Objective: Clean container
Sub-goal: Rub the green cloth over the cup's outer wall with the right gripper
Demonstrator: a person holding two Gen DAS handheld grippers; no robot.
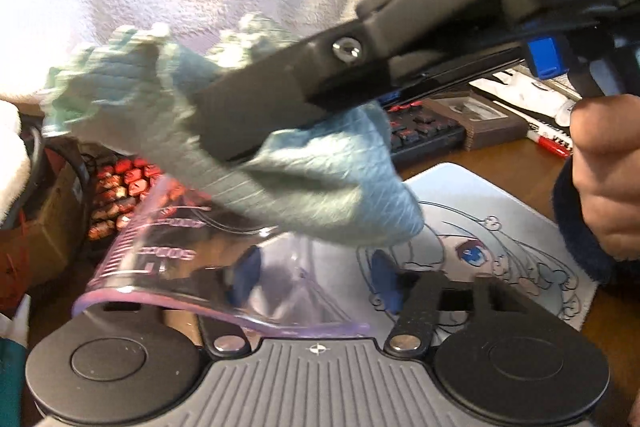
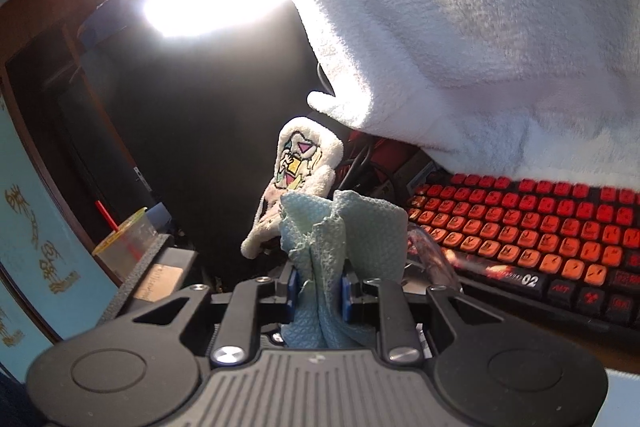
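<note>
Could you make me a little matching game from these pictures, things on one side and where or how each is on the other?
Things:
1. light blue cloth
2. clear measuring container
3. keyboard
4. illustrated mat

States:
A. flat on the wooden desk
B. glowing red keys
C. pinched in the right gripper
D. held in the left gripper, purple rim nearest its camera

Pairs: 1-C, 2-D, 3-B, 4-A

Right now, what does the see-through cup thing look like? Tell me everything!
The clear container is a see-through plastic measuring cup with a purplish rim and printed measuring lines and numbers on its side. It lies tipped on its side, rim toward the camera, held by the left gripper, whose blue pads show through the wall. The light-blue cloth, pinched in the right gripper, presses on its upper side.
</note>
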